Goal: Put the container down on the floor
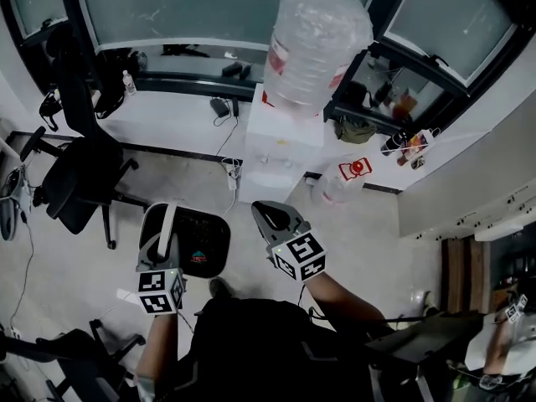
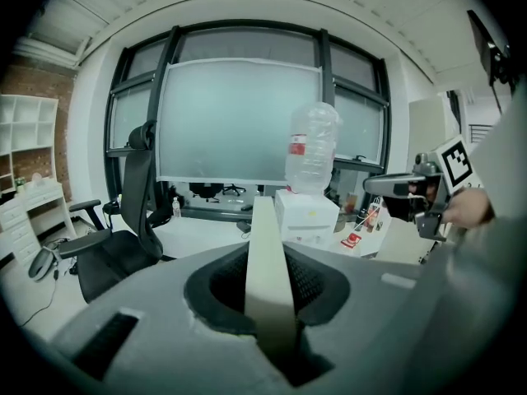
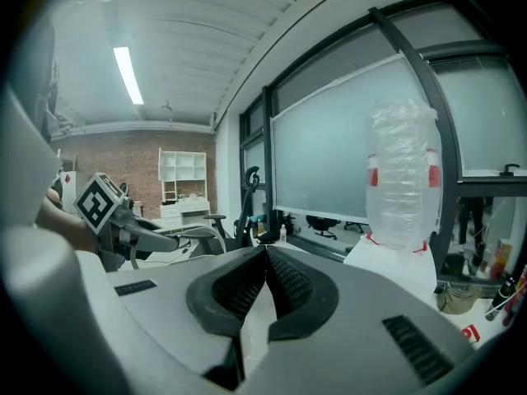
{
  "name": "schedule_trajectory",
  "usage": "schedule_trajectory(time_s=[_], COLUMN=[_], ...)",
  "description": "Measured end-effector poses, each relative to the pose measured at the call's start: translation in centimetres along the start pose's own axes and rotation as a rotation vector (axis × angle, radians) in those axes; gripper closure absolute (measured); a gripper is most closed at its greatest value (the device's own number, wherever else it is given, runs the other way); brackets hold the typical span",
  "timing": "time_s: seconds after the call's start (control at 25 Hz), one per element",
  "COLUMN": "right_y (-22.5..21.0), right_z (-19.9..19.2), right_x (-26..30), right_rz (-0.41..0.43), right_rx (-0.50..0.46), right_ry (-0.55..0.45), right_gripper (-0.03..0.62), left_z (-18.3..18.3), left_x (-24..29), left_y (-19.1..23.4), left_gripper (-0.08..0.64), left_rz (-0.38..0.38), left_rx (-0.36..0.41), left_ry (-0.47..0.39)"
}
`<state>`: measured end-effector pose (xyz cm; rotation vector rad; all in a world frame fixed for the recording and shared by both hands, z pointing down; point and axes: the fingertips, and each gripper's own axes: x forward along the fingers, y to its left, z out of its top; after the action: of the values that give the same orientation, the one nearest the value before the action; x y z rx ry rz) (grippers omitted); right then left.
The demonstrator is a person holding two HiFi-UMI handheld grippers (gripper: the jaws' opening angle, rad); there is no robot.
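Observation:
In the head view a black container (image 1: 201,243) with rounded corners hangs low over the grey floor (image 1: 368,233), just ahead of the person. A pale strip (image 1: 168,223) runs up its left side. My left gripper (image 1: 167,218) is shut on that strip. The left gripper view shows the strip (image 2: 270,286) standing upright, pinched between the dark pads. I cannot tell how high the container is above the floor. My right gripper (image 1: 270,211) is beside the container on its right, apart from it. Its jaws are shut and meet at the tip (image 3: 265,253) with nothing between them.
A white water dispenser (image 1: 283,145) with a large upturned clear bottle (image 1: 316,44) stands straight ahead against the window wall. A black office chair (image 1: 79,178) is at the left, another chair base (image 1: 75,354) at the near left. Cables and small red-labelled items (image 1: 356,170) lie near the dispenser.

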<state>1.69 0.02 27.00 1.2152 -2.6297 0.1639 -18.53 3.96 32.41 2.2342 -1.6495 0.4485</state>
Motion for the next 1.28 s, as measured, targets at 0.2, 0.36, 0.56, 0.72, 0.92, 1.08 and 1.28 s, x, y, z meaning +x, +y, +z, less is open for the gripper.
schedule_trajectory(time_s=[0.2, 0.36, 0.56, 0.72, 0.92, 1.08, 1.28], right_y=[-0.8, -1.9, -4.0, -6.3, -8.6, -10.9, -13.6], right_z=[0.3, 0.5, -0.3, -0.9, -1.3, -1.9, -3.5], right_x=[3.0, 5.0, 7.2, 9.7, 12.9, 15.2, 18.0], right_rz=[-0.053, -0.091, -0.070, -0.043, -0.010, 0.031, 0.069], right_rx=[-0.009, 0.002, 0.022, 0.035, 0.037, 0.033, 0.027], right_ry=[0.033, 0.042, 0.063, 0.069, 0.067, 0.072, 0.086], right_gripper=[0.584, 0.585, 0.585, 0.585, 0.584, 0.584, 0.585], left_z=[0.8, 0.9, 1.0, 1.6, 1.7, 1.9, 1.4], left_x=[2.7, 4.8, 7.8, 11.1, 14.3, 17.5, 22.3], left_y=[2.0, 3.2, 3.4, 3.4, 4.0, 4.1, 4.7], left_gripper=[0.488, 0.488, 0.488, 0.488, 0.488, 0.488, 0.488], left_rz=[-0.059, -0.101, -0.102, -0.089, -0.060, -0.032, 0.002], left_rx=[0.019, 0.053, 0.028, 0.013, -0.020, -0.016, -0.019], left_ry=[0.007, 0.023, 0.053, 0.085, 0.079, 0.092, 0.119])
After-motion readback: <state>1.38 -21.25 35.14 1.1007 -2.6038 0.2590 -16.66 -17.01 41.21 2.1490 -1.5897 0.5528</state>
